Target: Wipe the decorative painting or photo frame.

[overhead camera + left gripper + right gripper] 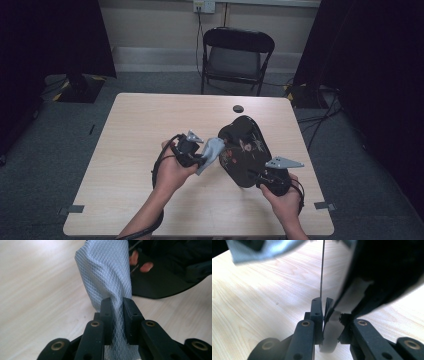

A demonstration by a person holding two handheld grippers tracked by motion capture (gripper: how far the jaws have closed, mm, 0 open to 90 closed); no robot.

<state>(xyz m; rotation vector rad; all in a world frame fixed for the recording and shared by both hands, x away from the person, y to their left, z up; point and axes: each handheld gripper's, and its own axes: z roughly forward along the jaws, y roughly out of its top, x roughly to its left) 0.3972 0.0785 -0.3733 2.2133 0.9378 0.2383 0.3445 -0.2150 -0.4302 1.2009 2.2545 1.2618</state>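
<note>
Near the right edge of the wooden tabletop (150, 130), the right gripper (260, 176) is clamped on the rim of the glossy black lacquer tray (245, 150), tilting it up so the left gripper (202, 159), pinching the grey woven cloth (107, 272), can wipe it.

A light wooden table (150, 125) carries little. A small dark round disc (238, 108) lies near its far edge, right of the middle. The black lacquered tray (250, 150) tilts above the right half, its lower edge's contact unclear.
</note>
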